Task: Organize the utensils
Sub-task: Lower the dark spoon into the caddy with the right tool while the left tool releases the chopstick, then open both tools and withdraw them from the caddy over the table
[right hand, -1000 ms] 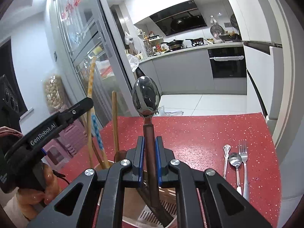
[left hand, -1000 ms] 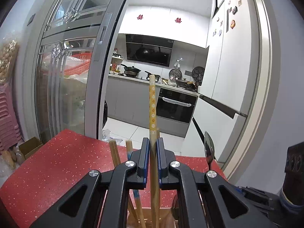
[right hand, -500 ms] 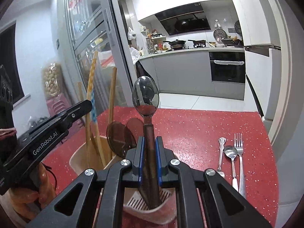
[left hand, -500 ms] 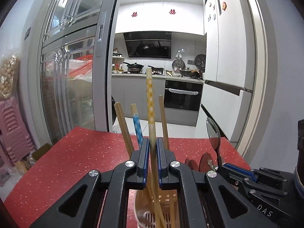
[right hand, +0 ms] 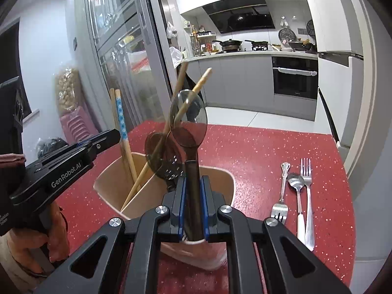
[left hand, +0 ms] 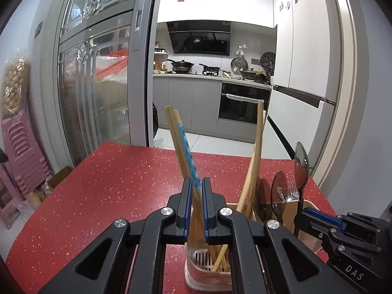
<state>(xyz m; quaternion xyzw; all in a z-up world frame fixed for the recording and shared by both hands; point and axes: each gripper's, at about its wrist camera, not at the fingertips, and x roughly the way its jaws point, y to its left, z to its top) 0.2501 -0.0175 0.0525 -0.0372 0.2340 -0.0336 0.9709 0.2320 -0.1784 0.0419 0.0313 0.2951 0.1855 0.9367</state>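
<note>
Left wrist: chopsticks [left hand: 193, 176] now lower, inside holder [left hand: 208, 269].

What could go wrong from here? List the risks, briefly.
1. The right gripper is clamped on the dark spoon standing in the holder; a sideways pull could tip the holder.
2. A leaning chopstick crosses the spoon's bowl; lifting may flick it out.

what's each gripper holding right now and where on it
The right gripper clamps a dark spoon on its handle. The left gripper is shut on chopsticks, low on their shafts.
</note>
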